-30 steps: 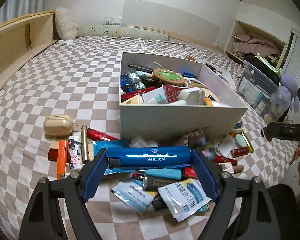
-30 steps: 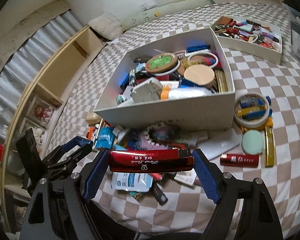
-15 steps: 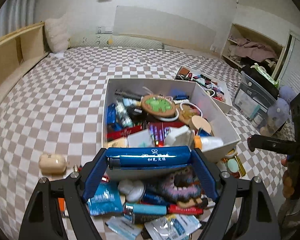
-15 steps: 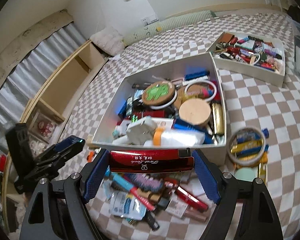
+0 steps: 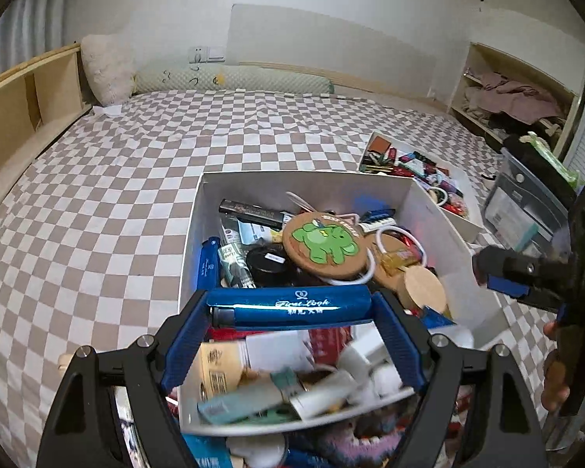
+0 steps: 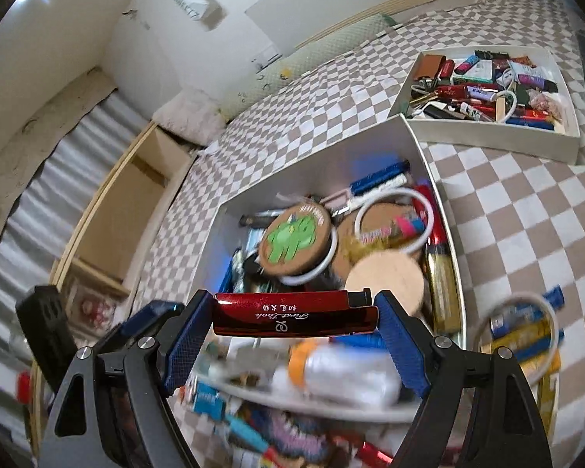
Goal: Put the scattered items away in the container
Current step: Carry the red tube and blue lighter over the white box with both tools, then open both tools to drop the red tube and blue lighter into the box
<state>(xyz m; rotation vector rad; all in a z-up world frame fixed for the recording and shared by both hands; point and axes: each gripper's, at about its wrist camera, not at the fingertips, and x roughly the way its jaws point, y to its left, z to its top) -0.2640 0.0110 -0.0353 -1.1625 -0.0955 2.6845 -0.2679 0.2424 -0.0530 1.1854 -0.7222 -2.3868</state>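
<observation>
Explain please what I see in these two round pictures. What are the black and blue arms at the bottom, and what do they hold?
No robot is here: a person holds a hand tool with two fingers in each hand, and a fisheye camera on each tool looks forward along its fingers. In the left wrist view the left tool is shut on a blue tube; in the right wrist view the right tool is shut on a red tube. Both are held over a white box full of small items. It stands on a bed with a checkered sheet, beside a second box. More items lie scattered in front.
</observation>
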